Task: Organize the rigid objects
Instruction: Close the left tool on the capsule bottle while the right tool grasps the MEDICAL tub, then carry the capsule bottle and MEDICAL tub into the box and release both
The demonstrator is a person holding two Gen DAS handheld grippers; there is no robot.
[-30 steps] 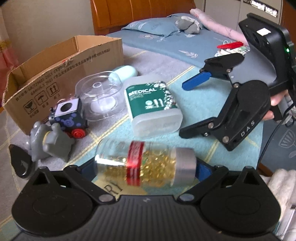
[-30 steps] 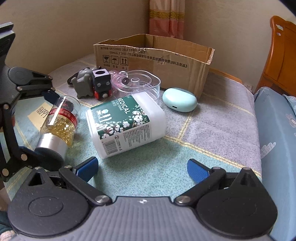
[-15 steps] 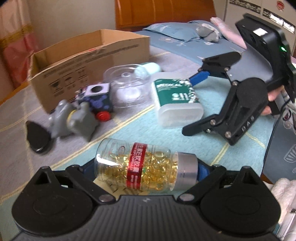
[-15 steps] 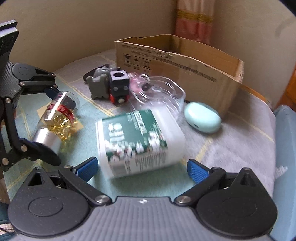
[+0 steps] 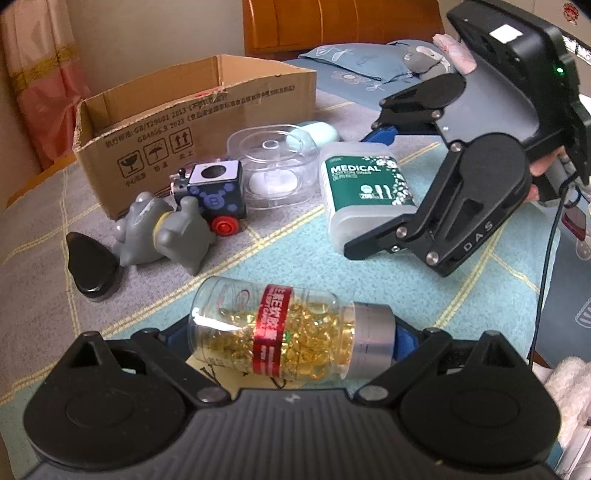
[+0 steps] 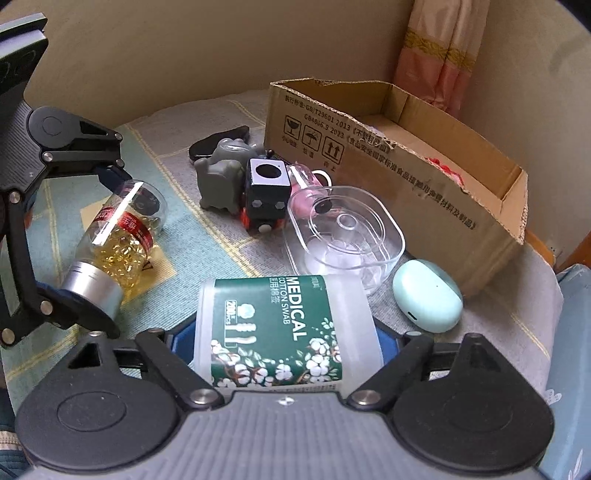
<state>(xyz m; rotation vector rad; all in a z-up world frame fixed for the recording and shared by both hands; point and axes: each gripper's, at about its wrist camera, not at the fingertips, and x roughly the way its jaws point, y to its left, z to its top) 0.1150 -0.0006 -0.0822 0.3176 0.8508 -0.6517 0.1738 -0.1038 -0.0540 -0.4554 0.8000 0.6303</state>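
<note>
My left gripper (image 5: 286, 338) is shut on a clear capsule bottle (image 5: 280, 338) with a red band and silver cap, held sideways above the bed cover; it also shows in the right wrist view (image 6: 114, 236). My right gripper (image 6: 284, 343) has its blue pads on both sides of a white box of medical cotton swabs (image 6: 284, 328) with a green label; the box also shows in the left wrist view (image 5: 364, 194). An open cardboard box (image 5: 192, 122) stands behind the other objects, also in the right wrist view (image 6: 399, 162).
On the cover lie a grey toy figure (image 5: 162, 232), a dark toy cube on red wheels (image 5: 218, 194), a clear plastic container (image 5: 275, 171), a mint green case (image 6: 426, 295) and a black flat piece (image 5: 92, 267). A wooden headboard (image 5: 332, 26) and pillows are beyond.
My right gripper has moved forward around the cotton swab box and closed in on it. My left gripper has lifted and swung the capsule bottle left, toward the cardboard box.
</note>
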